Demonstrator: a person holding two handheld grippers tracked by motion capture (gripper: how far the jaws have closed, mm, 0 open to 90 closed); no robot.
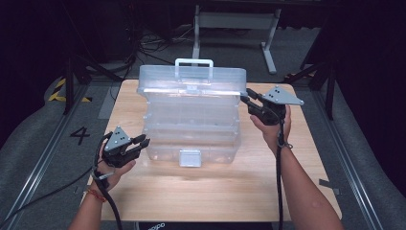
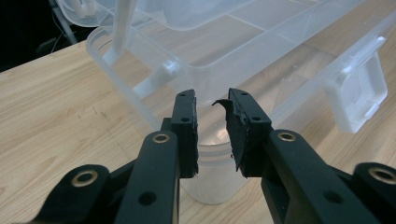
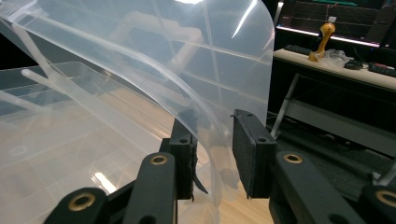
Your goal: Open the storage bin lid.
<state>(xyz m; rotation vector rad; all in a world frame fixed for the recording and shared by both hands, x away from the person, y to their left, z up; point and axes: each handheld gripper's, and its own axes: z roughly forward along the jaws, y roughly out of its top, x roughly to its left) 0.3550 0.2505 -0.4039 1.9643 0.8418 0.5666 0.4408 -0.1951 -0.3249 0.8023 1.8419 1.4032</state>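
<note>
Two grippers work the clear toolbox [image 1: 191, 122] at mid-table. Left gripper [image 1: 142, 142] braces the base's front-left corner, jaws nearly closed, gripping nothing I can see. Right gripper [image 1: 246, 100] straddles the raised lid's [image 3: 187, 70] edge to steady it; whether it pinches, I cannot tell.

Looks like a lab: dark curtained room, floor rails [image 1: 43, 158] with a taped number, cables [image 1: 153, 50], a monitor bench [image 3: 336, 70].

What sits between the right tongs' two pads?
The clear storage box's raised lid: its curved edge passes between the right tongs, seen in the right gripper view.
</note>
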